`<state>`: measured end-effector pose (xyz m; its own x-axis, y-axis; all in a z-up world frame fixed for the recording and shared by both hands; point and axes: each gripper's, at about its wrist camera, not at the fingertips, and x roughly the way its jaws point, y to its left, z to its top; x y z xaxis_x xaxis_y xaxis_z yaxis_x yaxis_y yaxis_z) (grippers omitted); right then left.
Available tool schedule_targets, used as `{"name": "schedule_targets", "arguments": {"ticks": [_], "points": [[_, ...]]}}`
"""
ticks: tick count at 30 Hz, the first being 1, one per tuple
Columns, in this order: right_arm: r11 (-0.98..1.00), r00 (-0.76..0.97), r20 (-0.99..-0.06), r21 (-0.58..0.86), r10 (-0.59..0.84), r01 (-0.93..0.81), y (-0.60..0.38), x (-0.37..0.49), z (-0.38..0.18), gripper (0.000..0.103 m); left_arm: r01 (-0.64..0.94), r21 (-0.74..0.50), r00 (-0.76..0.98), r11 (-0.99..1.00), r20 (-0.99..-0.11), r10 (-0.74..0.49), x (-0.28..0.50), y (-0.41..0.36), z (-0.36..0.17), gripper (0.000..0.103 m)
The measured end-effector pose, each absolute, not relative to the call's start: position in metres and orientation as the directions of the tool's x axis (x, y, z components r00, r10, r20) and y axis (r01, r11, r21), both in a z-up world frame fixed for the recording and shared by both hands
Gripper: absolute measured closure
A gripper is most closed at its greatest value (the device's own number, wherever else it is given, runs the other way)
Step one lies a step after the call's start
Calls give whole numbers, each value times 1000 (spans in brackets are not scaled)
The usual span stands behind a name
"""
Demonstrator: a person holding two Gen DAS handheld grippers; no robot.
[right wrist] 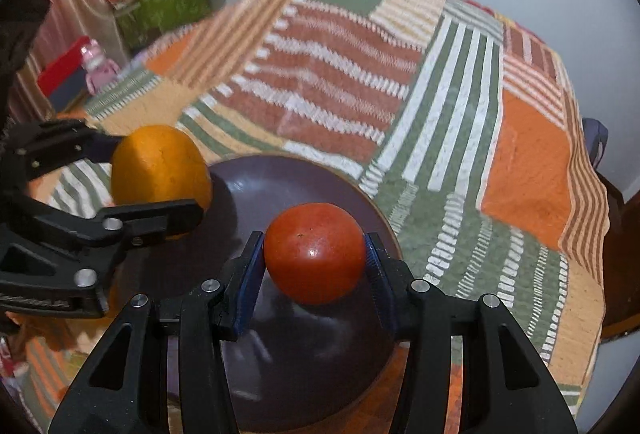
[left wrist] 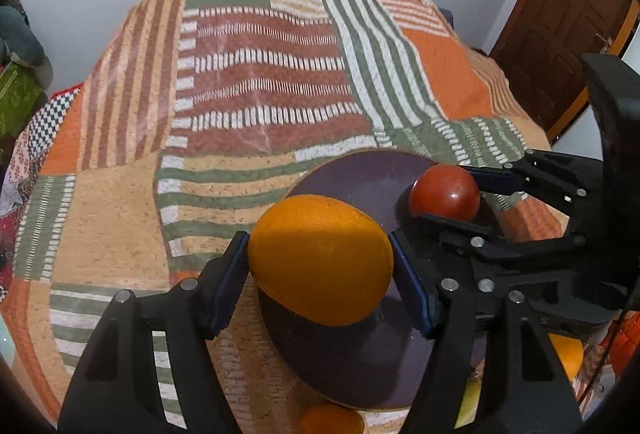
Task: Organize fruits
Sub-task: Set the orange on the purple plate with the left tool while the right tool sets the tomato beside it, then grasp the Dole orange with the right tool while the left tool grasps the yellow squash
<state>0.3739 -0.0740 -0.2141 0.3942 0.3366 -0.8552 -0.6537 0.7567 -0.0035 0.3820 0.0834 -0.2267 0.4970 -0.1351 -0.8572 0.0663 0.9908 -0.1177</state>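
My left gripper is shut on an orange and holds it over the left edge of a dark purple plate. My right gripper is shut on a red tomato and holds it above the middle of the same plate. The left wrist view shows the tomato in the right gripper at the plate's far right. The right wrist view shows the orange in the left gripper at the plate's left rim.
The plate lies on a patchwork striped cloth over a table. More orange fruits lie near the front edge and lower right. A wooden door stands at the right. Boxes and toys are at the left.
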Motion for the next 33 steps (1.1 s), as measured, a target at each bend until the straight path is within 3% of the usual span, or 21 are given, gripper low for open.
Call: {"name": "schedule_targets", "arguments": {"ticks": [6,14,31,33], "points": [[754,363,-873,7,325,-657,-76,379,-223,51,70,-105,482,992,-867,-126,387,80,-238,35],[749,404,-846,-8,348,-662,-82,369,-203,42,50,-105,551,993,-826,-115,375,88,-204,21],[796,565,-715,-21,411,-606,-134,260,-133,37,59,-69,649,996,-755,-90,265,66,-138,20],[806,573,-708,-9,413,-592,-141,250,-134,32,60,-79,643,995,-760,-99,252,61,-139,20]]}}
